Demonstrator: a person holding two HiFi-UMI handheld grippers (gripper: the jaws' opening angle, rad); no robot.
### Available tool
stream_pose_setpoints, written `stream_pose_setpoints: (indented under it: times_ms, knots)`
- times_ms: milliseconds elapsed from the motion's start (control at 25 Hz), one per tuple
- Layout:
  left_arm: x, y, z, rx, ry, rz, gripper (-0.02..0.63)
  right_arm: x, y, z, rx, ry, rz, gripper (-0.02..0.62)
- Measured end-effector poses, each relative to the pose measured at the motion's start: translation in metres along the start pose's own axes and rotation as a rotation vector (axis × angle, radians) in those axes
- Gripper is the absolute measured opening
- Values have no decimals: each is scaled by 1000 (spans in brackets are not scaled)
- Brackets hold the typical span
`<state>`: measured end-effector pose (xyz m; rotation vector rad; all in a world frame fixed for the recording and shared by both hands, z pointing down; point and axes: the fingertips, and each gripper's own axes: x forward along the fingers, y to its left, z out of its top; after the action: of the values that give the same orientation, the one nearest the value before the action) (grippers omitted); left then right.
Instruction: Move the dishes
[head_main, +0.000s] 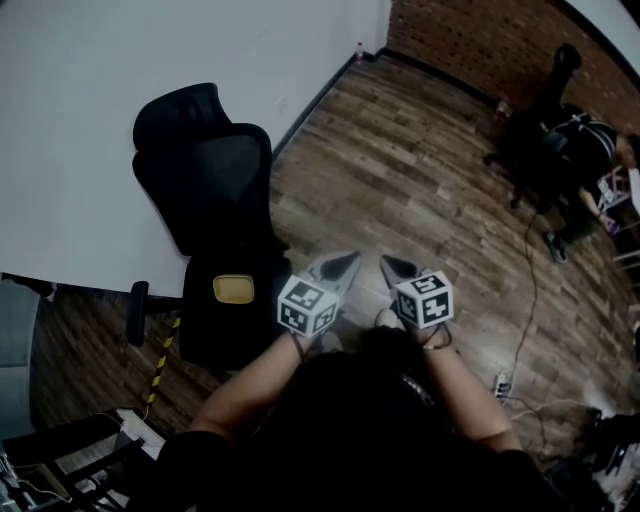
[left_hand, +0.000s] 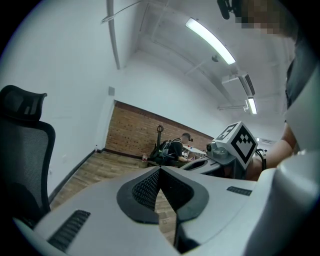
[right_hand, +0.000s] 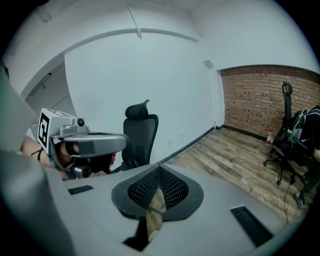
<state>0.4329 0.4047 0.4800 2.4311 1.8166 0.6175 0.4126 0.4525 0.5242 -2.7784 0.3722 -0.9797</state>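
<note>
Now, left gripper (head_main: 349, 259) and right gripper (head_main: 386, 262) closed, empty, above wood floor (head_main: 420, 170)

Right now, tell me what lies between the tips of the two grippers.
No object. In the head view, only brown wood-plank floor shows in the gap between the left gripper and the right gripper.

matt wood-plank floor (head_main: 420, 190), rough brick wall (head_main: 470, 40), mesh-backed chair (head_main: 225, 185) (matt black).
</note>
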Motion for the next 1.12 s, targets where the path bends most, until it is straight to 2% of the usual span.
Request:
stream_pose_setpoints:
  times_ms: [200, 520, 760, 960, 1120]
  knots:
    - [25, 26, 5, -16, 6, 61, -5, 30, -27, 22, -42, 10, 62, 11]
    - [74, 87, 41, -47, -28, 277, -5, 87, -63, 89, -176, 44, 261, 11]
    - [94, 117, 65, -109, -81, 443, -5, 116, -83, 122, -283, 92, 397, 11]
    - [75, 141, 65, -154, -114, 585, -5, 147, -63, 127, -365, 148, 516, 11]
    - [29, 163, 49, -214, -143, 710, -5, 174, -14, 124, -444, 186, 625, 11]
